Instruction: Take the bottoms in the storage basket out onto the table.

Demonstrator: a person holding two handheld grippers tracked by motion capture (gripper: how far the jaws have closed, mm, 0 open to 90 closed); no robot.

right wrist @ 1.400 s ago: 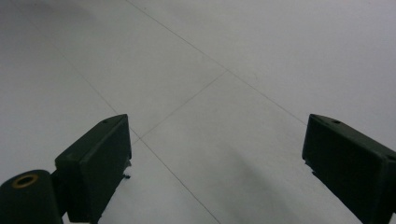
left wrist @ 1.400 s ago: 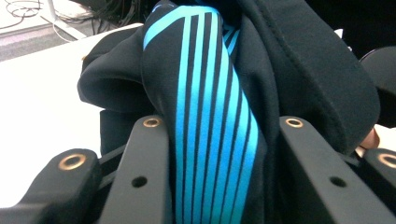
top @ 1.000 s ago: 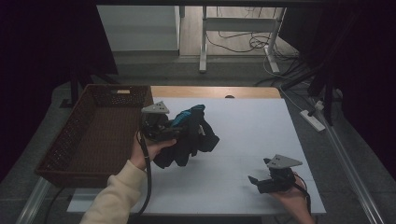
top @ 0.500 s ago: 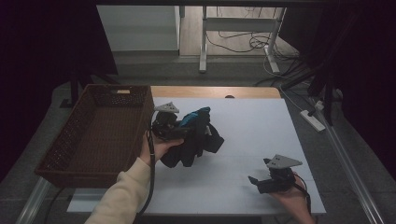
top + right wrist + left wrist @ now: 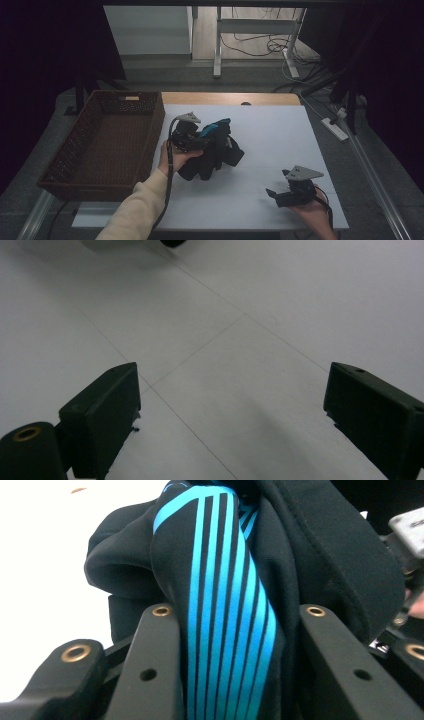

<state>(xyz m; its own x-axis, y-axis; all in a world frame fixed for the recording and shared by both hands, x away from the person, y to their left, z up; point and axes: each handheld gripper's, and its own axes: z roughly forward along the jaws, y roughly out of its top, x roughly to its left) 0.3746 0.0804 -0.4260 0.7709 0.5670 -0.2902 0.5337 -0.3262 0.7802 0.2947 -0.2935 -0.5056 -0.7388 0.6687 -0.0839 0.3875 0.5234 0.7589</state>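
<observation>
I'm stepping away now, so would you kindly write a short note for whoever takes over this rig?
Left hand-held gripper: shut on the black garment with turquoise stripes, bunched on the white table beside the wicker basket.
Right hand-held gripper: open, holding nothing, low over bare table at the near right.
Done: the garment is gripped.
Left: the basket holds no clothing yet; the garment probably goes in there. The right gripper is free to help with loose folds.
</observation>
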